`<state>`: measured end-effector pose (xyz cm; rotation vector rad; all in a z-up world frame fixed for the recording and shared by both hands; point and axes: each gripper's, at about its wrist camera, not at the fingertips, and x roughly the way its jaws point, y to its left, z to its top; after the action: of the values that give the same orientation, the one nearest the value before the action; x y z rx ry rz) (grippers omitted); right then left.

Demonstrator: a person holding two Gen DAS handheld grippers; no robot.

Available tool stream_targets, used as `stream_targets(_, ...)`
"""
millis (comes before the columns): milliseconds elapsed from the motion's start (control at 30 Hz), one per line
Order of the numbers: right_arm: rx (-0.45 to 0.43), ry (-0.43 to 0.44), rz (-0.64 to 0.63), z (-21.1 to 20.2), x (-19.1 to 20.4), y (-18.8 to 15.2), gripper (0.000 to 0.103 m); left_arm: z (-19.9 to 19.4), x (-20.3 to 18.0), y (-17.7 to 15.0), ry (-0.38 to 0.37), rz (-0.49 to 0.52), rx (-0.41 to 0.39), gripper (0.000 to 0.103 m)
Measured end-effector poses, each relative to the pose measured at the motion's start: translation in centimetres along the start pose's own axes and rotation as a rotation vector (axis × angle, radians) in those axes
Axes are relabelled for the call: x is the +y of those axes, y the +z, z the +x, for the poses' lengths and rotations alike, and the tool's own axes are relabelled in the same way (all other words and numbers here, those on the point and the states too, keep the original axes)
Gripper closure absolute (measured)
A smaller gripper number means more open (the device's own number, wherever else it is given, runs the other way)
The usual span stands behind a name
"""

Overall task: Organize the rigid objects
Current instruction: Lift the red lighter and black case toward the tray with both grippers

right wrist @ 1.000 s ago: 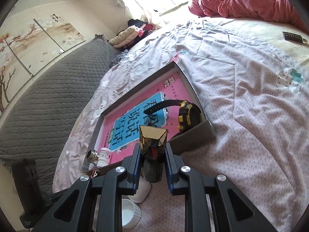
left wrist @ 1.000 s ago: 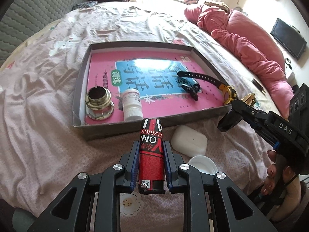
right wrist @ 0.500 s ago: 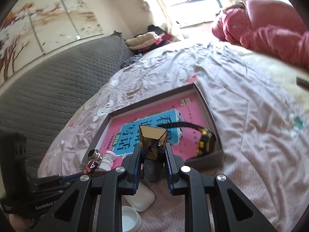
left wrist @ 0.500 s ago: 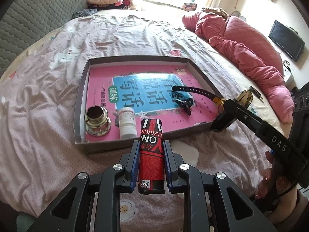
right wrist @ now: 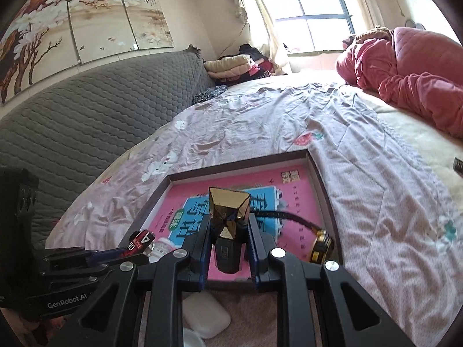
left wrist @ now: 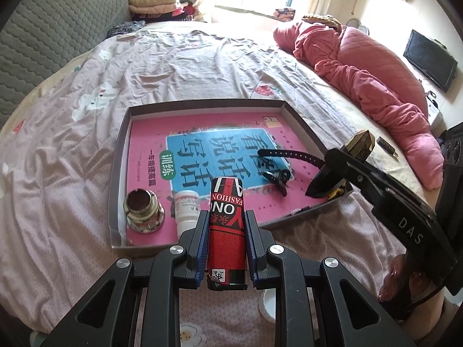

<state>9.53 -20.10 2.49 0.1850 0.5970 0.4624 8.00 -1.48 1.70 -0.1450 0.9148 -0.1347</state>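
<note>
Strong daylight enters through the window, which is overexposed to white in both views. The bed sheet is bright, and the glossy pink book cover shows mild glare. Fisheye distortion bends the edges, with dark corners. Both pictures are sharp.

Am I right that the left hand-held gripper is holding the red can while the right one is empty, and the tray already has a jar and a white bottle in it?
Not quite: the right hand-held gripper is shut on a gold faceted bottle, as the right wrist view shows. The left hand-held gripper does hold the red can, and the tray holds the jar and white bottle.
</note>
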Motion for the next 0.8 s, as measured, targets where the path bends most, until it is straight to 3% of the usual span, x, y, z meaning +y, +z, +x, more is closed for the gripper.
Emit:
stream_targets(433,-0.023,-0.008,0.034,2.2,-2.1,2.4,0.080,1.0,0.3,1.6,0.018,-0.004,-0.006,0.080)
stream_targets(800,0.070,0.050,0.076,3.6,-2.7,1.8,0.080,3.7,-0.5,2.7,0.027,0.005,0.017,0.080)
